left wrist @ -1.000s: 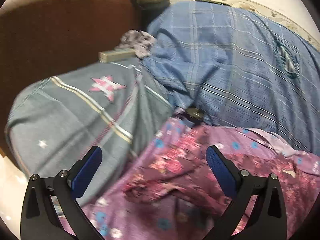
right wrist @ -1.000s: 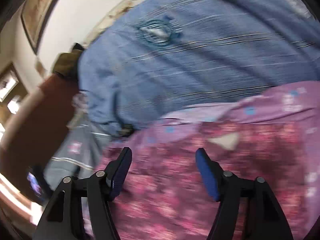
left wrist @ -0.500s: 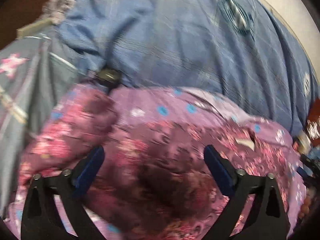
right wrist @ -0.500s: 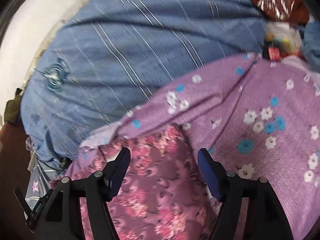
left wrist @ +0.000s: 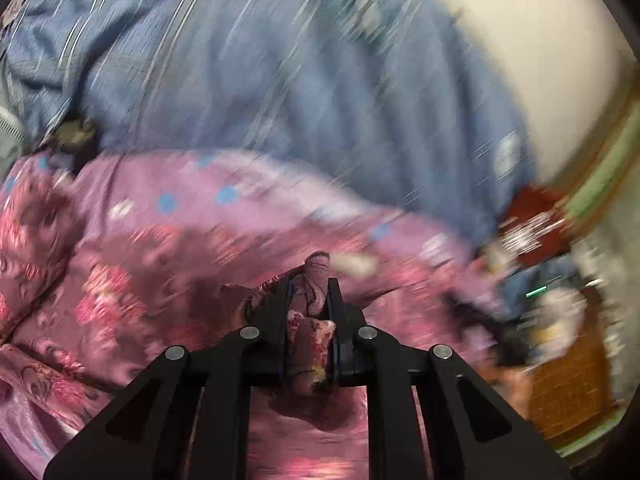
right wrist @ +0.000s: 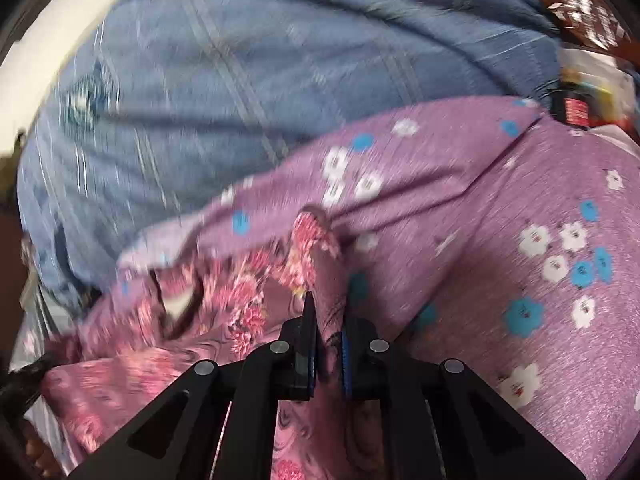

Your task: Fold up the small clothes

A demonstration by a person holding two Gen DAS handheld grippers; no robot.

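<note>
Where both pairs of jaws stood wide apart over the cloth half a second ago, each is now closed on a pinch of fabric. The left gripper (left wrist: pixel 310 292) has its jaws drawn narrow around a bunched ridge of the pink floral garment (left wrist: pixel 120 280), a small tuft of it poking up past the fingertips. The right gripper (right wrist: pixel 328 344) likewise holds a raised fold of the same garment (right wrist: pixel 248 292) between its blue pads (right wrist: pixel 346 356), jaws nearly together.

Judging from this, the grasp is complete and the garment is ready to be lifted, spread or folded over; no fold is visible yet. Both views are streaked with motion blur, so fine detail of edges and seams cannot be told.

The garment lies crumpled on a lilac sheet printed with white and blue flowers (right wrist: pixel 540 240), which covers the near part of a bed. Beyond it, touching the sheet's far edge, spreads a blue blanket with pale stripes (right wrist: pixel 260 60). A cream wall (left wrist: pixel 540 60) rises behind the blanket in the left view. At the right edge of that view sits blurred clutter with a reddish-brown patch (left wrist: pixel 532 208), too smeared to identify. In the right view, small packaged items (right wrist: pixel 576 108) lie near the sheet's far corner.
</note>
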